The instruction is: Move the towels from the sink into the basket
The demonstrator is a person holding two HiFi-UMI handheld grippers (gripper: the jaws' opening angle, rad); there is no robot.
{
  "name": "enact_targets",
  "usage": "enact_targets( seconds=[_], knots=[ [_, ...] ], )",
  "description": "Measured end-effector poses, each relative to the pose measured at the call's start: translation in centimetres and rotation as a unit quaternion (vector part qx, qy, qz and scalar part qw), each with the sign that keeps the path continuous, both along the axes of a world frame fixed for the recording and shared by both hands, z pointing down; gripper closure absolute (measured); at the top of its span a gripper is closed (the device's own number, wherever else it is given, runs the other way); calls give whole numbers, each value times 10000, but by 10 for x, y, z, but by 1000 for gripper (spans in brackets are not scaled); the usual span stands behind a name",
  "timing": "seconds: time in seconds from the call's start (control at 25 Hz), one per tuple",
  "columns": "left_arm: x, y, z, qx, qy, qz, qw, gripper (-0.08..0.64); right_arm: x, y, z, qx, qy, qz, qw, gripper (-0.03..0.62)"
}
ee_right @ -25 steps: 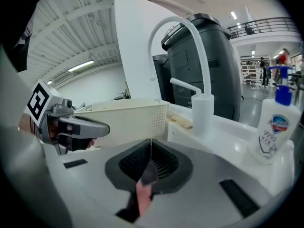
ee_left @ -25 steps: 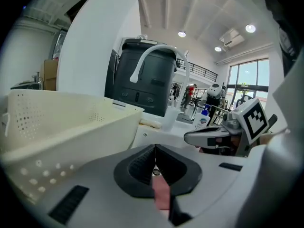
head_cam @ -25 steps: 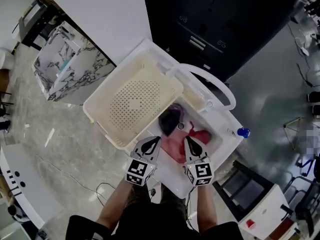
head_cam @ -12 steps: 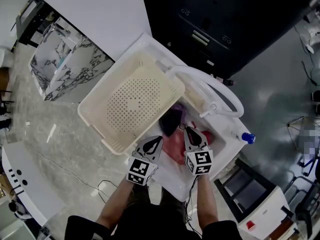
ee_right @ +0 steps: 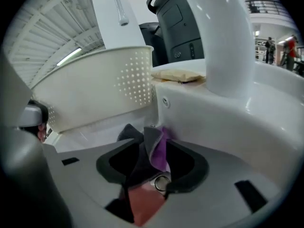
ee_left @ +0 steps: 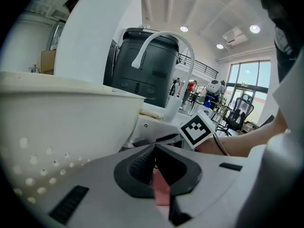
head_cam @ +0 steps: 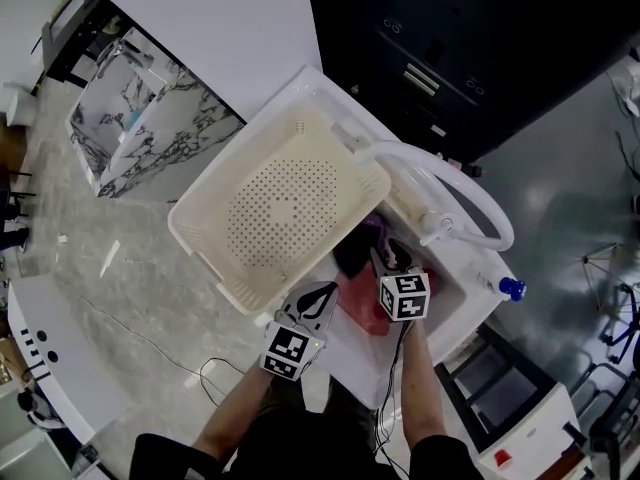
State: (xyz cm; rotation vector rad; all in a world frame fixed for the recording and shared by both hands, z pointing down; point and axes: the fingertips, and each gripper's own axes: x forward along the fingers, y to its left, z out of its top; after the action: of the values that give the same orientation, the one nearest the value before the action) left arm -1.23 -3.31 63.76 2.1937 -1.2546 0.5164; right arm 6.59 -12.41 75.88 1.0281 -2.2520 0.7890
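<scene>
- At the left of the head view, a cream perforated basket (head_cam: 290, 208) is seen, set against the left side of the white sink (head_cam: 462, 286).
- Just below the basket's near corner, the left claw (head_cam: 328, 292) is held over the sink's front edge, and its marker cube is turned up toward the camera.
- Its jaws are drawn narrow, with the tips almost together. Nothing is clamped at the tips, and only a thin strip of pink is seen through the slit behind them.
- Between the two claws, a pink towel (head_cam: 362, 306) is spread in the sink bowl.
- To the right of it, the right claw (head_cam: 392, 256) is pointed down into the bowl. Its jaws have just been opening and are now spread wide.
- A raised fold of dark grey towel (ee_right: 142, 160) stands between those jaws, with a purple towel (ee_right: 160, 153) pressed against its right side. The pads are not pressed on either one.
- All three towels are lying in the sink, close beside the basket wall.
- Behind the bowl, a white arched faucet (ee_left: 164, 33) is mounted.
- At the far right rim, a small blue-capped object (head_cam: 512, 288) is seen.
</scene>
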Motion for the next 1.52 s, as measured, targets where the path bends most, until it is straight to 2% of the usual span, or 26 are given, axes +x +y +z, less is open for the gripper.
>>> enact_targets(
  seconds=[0.36, 0.4, 0.48, 0.72, 1.04, 1.52],
  knots=[
    [-8, 5, 7, -116, 36, -7, 9999, 552, -6, -2, 34, -257, 338, -72, 9991, 415],
    [-9, 4, 7, -114, 40, -14, 9999, 552, -5, -2, 36, -237, 387, -78, 9989, 429],
    [-10, 4, 7, -106, 33, -16, 9999, 552, -3, -2, 36, -172, 455, -45, 9988, 506],
    [-11, 7, 4, -88, 20, 4, 10000, 552, -1, -2, 25, -112, 349, 61, 9993, 538],
    [-4, 11, -14, 67, 69, 119, 9999, 552, 4, 5, -23, 330, 106, 229, 9991, 541],
    [9, 12, -76, 720, 71, 405, 9966, 552, 29, 23, -131, 1195, -91, 599, 9910, 543]
  ],
)
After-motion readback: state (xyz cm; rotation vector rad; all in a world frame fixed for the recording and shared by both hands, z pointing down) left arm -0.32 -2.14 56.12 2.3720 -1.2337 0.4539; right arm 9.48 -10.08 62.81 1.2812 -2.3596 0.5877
